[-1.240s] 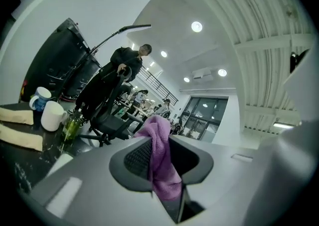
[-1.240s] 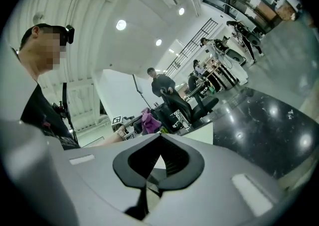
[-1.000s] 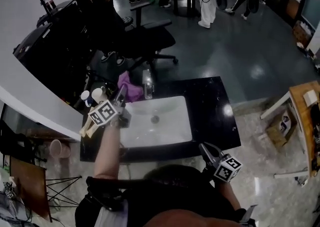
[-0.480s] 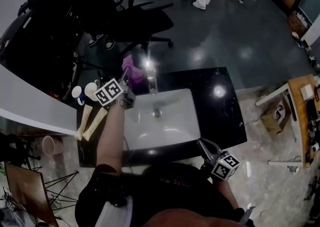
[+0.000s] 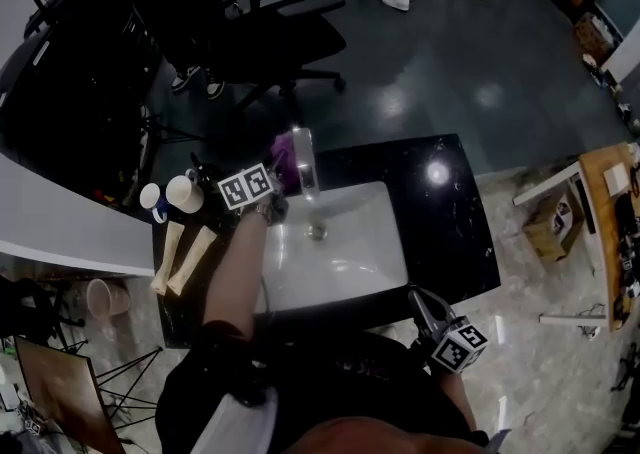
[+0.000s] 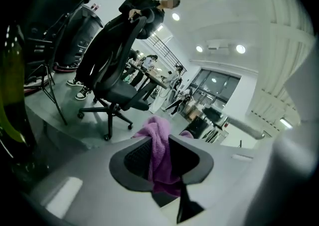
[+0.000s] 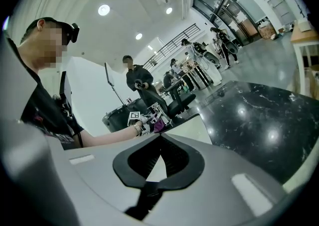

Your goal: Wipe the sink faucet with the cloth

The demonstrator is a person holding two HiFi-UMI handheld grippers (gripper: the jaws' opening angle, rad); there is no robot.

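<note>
Purple cloth point(image 6: 157, 129) clamped between left gripper point(image 6: 160, 143) jaws, top bunched above them, lower end cut off behind jaw body. Head view: cloth largely covered by gripper, just left of faucet point(image 5: 303, 157) at white sink point(image 5: 345, 267) back rim; contact unclear. Right gripper point(image 7: 160, 139) closed, empty, at black counter point(image 5: 455, 212) front edge.

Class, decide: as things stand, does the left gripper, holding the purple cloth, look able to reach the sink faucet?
Probably yes: the left gripper, shut on the cloth, is right beside the faucet with nothing between them.
</note>
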